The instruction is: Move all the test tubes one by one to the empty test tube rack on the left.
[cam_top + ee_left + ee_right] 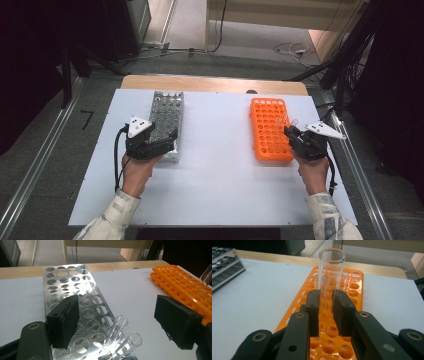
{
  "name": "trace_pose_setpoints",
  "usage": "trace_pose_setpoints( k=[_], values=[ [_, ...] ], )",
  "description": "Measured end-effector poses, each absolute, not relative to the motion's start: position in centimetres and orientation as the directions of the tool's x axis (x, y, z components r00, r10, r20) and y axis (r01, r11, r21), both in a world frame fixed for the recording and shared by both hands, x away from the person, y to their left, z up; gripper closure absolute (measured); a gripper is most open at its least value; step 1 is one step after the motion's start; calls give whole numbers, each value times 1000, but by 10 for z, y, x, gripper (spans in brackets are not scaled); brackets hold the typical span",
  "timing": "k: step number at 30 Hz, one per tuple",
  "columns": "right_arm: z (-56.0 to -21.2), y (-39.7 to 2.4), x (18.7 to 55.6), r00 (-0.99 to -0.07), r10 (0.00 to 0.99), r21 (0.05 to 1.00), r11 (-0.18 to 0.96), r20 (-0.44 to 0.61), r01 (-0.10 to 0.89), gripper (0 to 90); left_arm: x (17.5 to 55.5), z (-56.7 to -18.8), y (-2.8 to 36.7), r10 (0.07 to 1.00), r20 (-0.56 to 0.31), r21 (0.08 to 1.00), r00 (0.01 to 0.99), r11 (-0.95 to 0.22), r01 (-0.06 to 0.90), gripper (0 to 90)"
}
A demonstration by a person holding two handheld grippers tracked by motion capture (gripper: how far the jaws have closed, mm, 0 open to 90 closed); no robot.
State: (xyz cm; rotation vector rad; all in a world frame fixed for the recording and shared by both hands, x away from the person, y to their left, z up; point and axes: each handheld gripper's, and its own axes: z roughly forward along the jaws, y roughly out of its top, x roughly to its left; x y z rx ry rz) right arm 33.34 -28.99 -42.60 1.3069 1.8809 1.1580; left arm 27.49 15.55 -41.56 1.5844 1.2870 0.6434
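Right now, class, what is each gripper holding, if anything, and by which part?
The right gripper clamps a clear glass test tube by its lower half, above the orange rack. The left gripper stands open over the metal rack, holding nothing.

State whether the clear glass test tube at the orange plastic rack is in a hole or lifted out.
Lifted out: the right gripper clamps the clear glass test tube, its rounded bottom above the orange plastic rack.

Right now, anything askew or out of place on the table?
Nothing is spilled or broken. Two test tubes lean in the metal rack instead of standing straight. The right gripper holds a test tube above the orange rack.
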Motion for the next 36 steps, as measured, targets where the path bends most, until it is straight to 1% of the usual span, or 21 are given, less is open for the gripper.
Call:
trace_pose_setpoints(
  k=[3, 15, 20, 29, 36],
  values=[
    [-426, -285, 331, -385, 923, 882, 171, 13, 440, 728, 274, -414, 154, 937, -164, 903, 308, 17, 429, 203],
    [-425, -247, 318, -521, 853, 868, 230, 38, 439, 728, 267, -408, 137, 915, -158, 908, 372, -14, 418, 207],
    [-429, -225, 311, -581, 814, 863, 284, 14, 418, 728, 264, -408, 128, 904, -150, 908, 399, -34, 418, 208],
    [-440, -184, 297, -679, 734, 836, 373, 1, 404, 728, 260, -410, 110, 877, -139, 904, 460, -78, 421, 216],
    [-449, -158, 292, -739, 672, 821, 395, 48, 412, 728, 256, -415, 90, 847, -128, 896, 515, -124, 426, 218]
  ],
)
